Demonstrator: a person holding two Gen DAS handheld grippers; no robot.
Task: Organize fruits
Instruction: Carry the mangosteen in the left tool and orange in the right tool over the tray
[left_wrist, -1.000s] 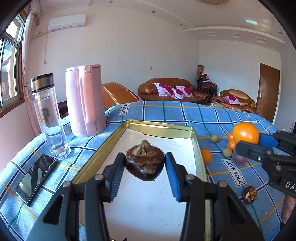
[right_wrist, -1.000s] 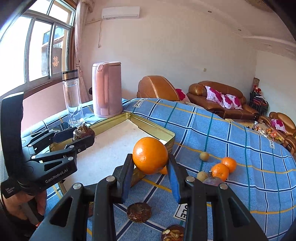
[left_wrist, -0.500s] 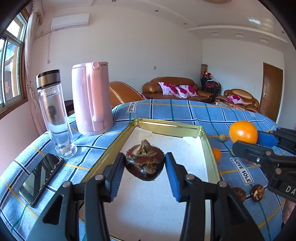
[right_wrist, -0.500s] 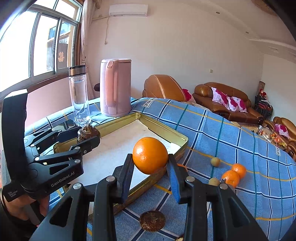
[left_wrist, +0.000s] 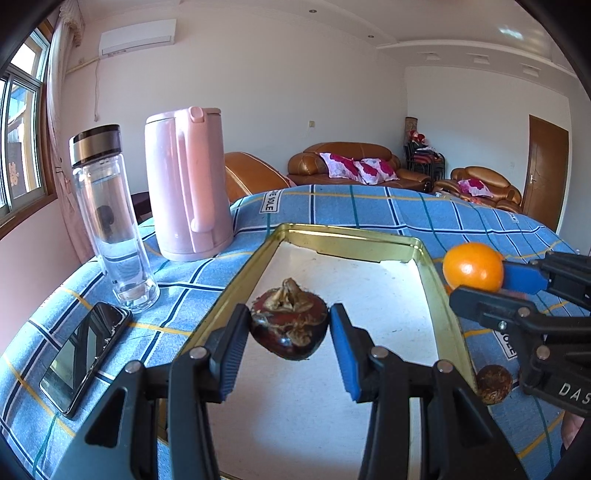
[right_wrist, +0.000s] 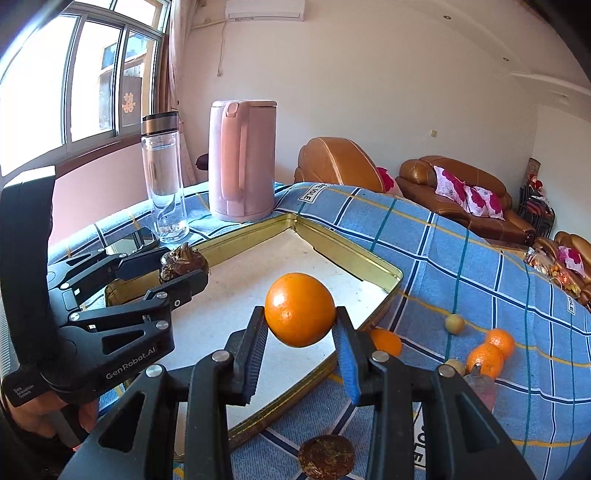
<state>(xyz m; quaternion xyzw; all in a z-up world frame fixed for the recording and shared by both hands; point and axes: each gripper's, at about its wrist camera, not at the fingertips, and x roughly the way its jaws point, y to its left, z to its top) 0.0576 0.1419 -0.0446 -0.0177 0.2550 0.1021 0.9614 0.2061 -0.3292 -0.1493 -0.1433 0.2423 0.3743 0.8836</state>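
A dark brown fruit (left_wrist: 289, 325) is pinched by the left gripper (left_wrist: 289, 334) above the gold tray (left_wrist: 240, 280), and an orange (right_wrist: 300, 309) is squeezed in the right gripper (right_wrist: 300, 334) over the tray's near edge.

A tall pink plastic electric kettle (left_wrist: 188, 182) stands upright on the blue plaid cloth (left_wrist: 369, 206) that covers the worktop, its handle facing the cameras. Just beside it, nearer the window (right_wrist: 92, 77), stands a clear glass bottle with a dark metal cap (left_wrist: 107, 218), a little water in its bottom. A black smartphone (left_wrist: 83, 356) lies flat on the cloth close to the bottle's base, screen up. Behind the worktop are brown leather sofas (left_wrist: 354, 166) with pink floral cushions (right_wrist: 469, 195), a brown wooden door (left_wrist: 546, 171), and a white air conditioner (left_wrist: 138, 37) high on the wall.
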